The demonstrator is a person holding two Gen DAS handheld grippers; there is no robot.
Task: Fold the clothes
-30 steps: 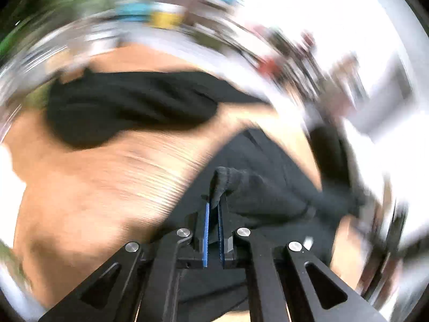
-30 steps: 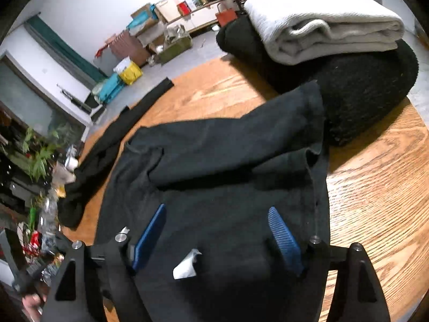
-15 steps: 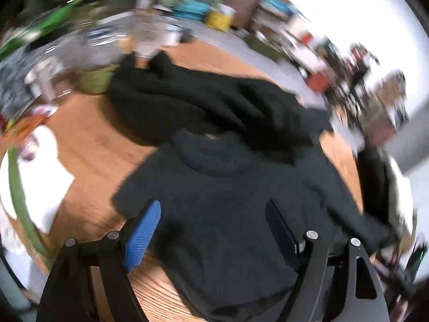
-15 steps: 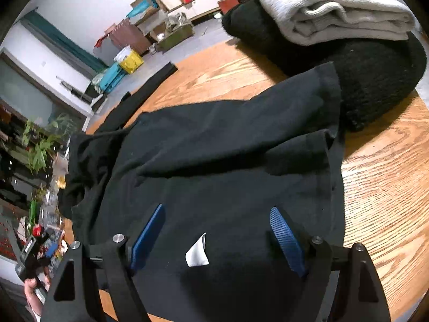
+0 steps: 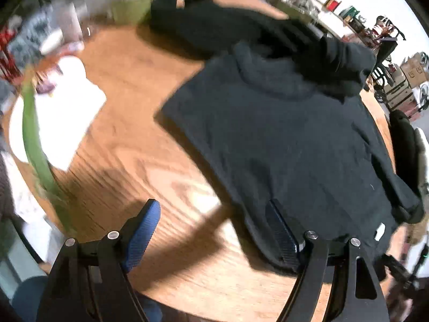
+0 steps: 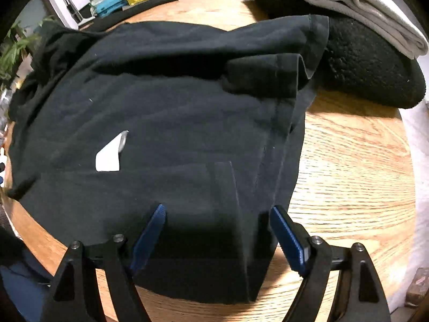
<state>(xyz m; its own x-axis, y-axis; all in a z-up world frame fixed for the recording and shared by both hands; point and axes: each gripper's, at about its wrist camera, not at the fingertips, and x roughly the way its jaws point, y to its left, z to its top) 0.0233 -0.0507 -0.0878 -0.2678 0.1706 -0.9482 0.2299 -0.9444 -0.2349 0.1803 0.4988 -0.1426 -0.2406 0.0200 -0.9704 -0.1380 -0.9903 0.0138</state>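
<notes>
A black hooded top [image 5: 281, 139] lies spread flat on the round wooden table [image 5: 128, 80], hood at the far end. My left gripper [image 5: 214, 230] is open and pointing steeply down at the top's near left corner: one pad [image 5: 281, 230] is over the cloth, the other over bare wood. In the right wrist view the same top [image 6: 174, 112] shows a white tag [image 6: 108, 155] and a sleeve [image 6: 262, 77] folded in. My right gripper [image 6: 218, 233] is open just above the near right hem, with cloth between the fingers but not pinched.
A folded pile stands at the table's far right: a black fleece [image 6: 375, 67] with a grey folded piece [image 6: 362, 5] on top. Another black garment [image 5: 214, 21] lies beyond the hood. White paper [image 5: 61, 107], a green leaf [image 5: 34, 134] and a glass jar [image 5: 72, 18] sit left. The table's edge is close below both grippers.
My left gripper was shut on a fold of black cloth; it has let go, opened wide and dropped toward the top's near left corner. My right gripper, open throughout, sank toward the near right hem.
</notes>
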